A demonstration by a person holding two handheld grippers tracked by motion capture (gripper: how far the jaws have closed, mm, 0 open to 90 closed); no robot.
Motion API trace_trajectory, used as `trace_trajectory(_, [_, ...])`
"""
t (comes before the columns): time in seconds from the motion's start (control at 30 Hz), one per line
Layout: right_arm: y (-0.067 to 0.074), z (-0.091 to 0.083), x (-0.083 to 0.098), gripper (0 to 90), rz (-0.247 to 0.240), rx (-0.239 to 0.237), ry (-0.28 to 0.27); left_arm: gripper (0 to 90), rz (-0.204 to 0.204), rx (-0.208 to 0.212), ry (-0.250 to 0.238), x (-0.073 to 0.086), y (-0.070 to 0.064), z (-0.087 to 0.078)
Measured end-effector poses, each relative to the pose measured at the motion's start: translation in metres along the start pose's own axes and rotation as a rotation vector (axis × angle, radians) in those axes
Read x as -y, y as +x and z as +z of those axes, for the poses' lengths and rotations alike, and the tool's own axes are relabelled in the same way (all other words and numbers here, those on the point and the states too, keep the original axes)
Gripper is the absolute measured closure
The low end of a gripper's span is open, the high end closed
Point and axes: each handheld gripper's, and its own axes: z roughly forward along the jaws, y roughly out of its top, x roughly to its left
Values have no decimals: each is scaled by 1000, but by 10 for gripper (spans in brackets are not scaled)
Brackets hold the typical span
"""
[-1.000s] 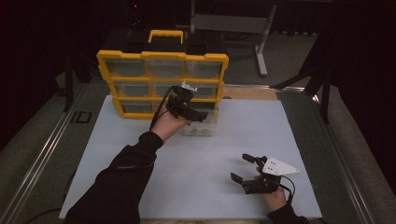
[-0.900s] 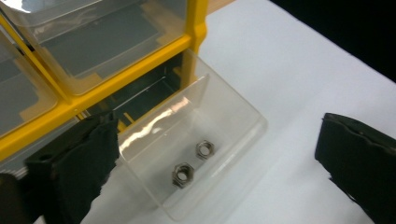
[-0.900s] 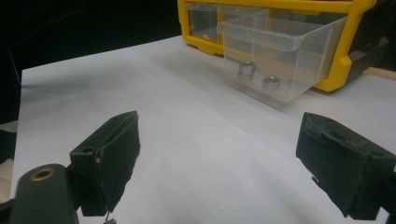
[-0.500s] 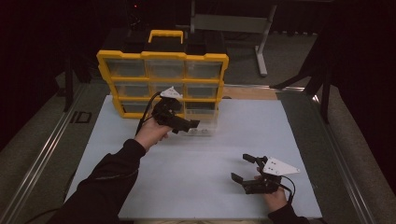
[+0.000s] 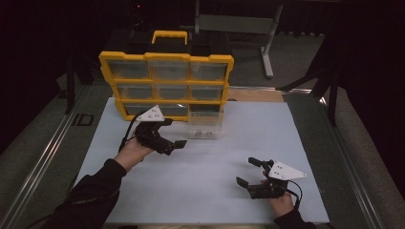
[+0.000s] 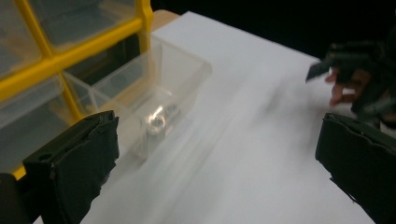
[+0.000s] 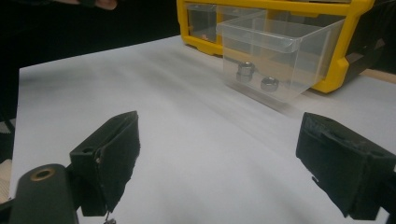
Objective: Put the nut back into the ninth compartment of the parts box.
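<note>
A yellow drawer organizer (image 5: 165, 86) with clear compartments stands at the upper left centre of the high view, at the far edge of the white table (image 5: 215, 162). Its lower right drawer, a clear plastic drawer (image 5: 205, 125), is pulled out toward the viewer and rests on the table just in front of the cabinet's frame. Two metal nuts (image 7: 254, 77) lie on the drawer's floor, close beside each other; in the right gripper view they sit in the upper centre of the frame, seen through the transparent front wall.

The left gripper (image 5: 173, 138) sits left of centre in the high view, held in a hand (image 5: 131, 151) that comes up from the lower left. Its fingers are spread wide with nothing between them, and they point toward the right of the frame, just left of the pulled-out drawer without touching it. In the left gripper view the drawer appears at upper left, between the two dark fingers (image 6: 77, 165), blurred.

The right gripper (image 5: 248, 171) rests low in the lower right of the high view, well apart from the drawer. Its fingers are also spread apart and hold nothing, with bare table between them in the right gripper view.
</note>
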Motion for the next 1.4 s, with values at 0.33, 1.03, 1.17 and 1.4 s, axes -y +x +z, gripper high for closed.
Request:
trace_trajectory(0.33, [1, 1, -1, 135, -5, 2, 2, 0, -14, 29, -20, 35, -9, -20])
trace_trajectory(1.03, [2, 1, -1, 135, -10, 2, 4, 0, -6, 17, -68, 83, -24, -47])
trace_trajectory(1.17, [1, 1, -1, 135, -10, 3, 4, 0, -23, 16, -69, 95, -24, -51])
trace_trajectory(1.4, [1, 1, -1, 135, -10, 2, 5, 0, -40, -7, -83, 117, -22, -57])
